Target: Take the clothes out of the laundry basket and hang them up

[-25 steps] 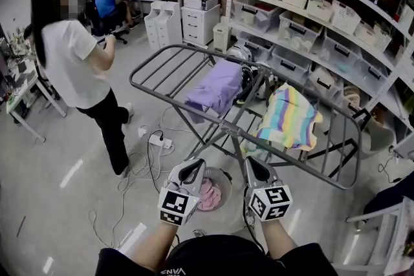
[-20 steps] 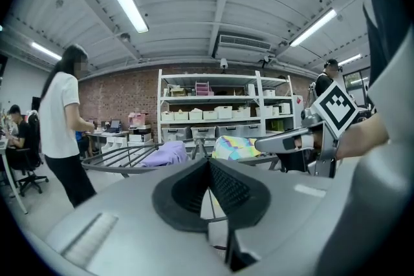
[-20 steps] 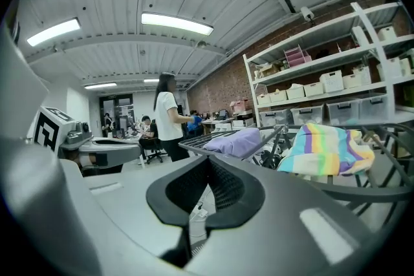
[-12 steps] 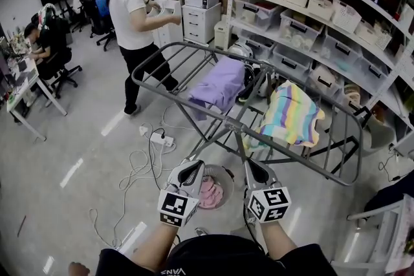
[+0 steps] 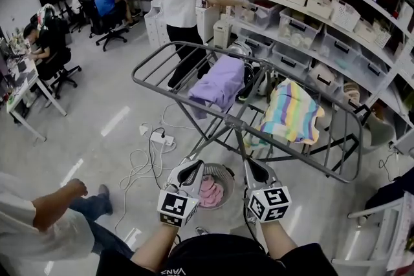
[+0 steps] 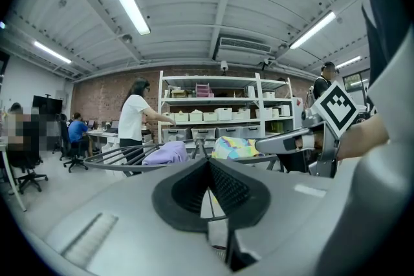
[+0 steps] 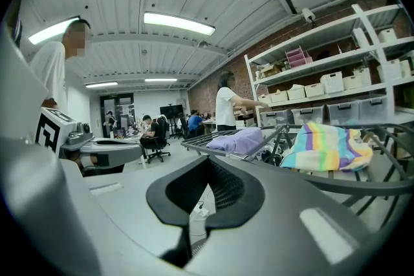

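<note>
Pose: L gripper [image 5: 192, 166] & R gripper [image 5: 252, 165] abreast, near-level above basket [image 5: 228, 172], fingers clenched, empty.

laundry basket [image 5: 226, 174]: open from above | ahead: drying rack [image 5: 234, 127] rails block | left: person's arm [image 5: 58, 203] close

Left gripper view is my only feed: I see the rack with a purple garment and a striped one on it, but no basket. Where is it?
Observer: The laundry basket stands on the floor, just ahead of the left tool and the right tool.
Operator: Anything in it?
Observer: Yes, pink clothes lie inside.
Operator: Is the right tool free to grab them?
Observer: Its jaws are together with nothing between them, so it is empty.
</note>
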`<action>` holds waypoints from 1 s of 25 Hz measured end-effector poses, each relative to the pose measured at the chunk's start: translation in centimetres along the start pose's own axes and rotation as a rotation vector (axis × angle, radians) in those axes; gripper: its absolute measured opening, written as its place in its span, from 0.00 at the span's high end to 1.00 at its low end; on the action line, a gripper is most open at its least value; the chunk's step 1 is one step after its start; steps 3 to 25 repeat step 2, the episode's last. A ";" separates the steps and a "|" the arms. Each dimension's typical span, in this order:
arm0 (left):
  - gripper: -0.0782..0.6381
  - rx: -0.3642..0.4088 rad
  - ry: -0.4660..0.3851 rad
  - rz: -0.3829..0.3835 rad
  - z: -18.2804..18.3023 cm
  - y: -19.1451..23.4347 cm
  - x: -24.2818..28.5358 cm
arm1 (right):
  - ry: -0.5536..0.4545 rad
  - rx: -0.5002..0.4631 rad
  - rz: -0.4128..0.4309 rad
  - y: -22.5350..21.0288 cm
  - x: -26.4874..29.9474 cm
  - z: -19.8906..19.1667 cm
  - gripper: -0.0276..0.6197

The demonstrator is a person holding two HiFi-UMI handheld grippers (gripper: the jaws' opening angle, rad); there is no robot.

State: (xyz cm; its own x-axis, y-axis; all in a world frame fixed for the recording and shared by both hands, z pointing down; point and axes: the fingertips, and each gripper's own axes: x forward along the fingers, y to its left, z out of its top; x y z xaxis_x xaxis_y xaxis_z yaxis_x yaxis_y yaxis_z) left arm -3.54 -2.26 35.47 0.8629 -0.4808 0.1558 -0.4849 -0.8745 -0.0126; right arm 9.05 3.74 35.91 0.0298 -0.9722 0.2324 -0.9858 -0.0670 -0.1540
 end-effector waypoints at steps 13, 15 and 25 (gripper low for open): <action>0.89 0.002 -0.002 0.002 0.2 0.1 0.0 | -0.001 0.000 0.002 0.0 0.0 0.1 0.95; 0.89 0.002 -0.002 0.002 0.2 0.1 0.0 | -0.001 0.000 0.002 0.0 0.0 0.1 0.95; 0.89 0.002 -0.002 0.002 0.2 0.1 0.0 | -0.001 0.000 0.002 0.0 0.0 0.1 0.95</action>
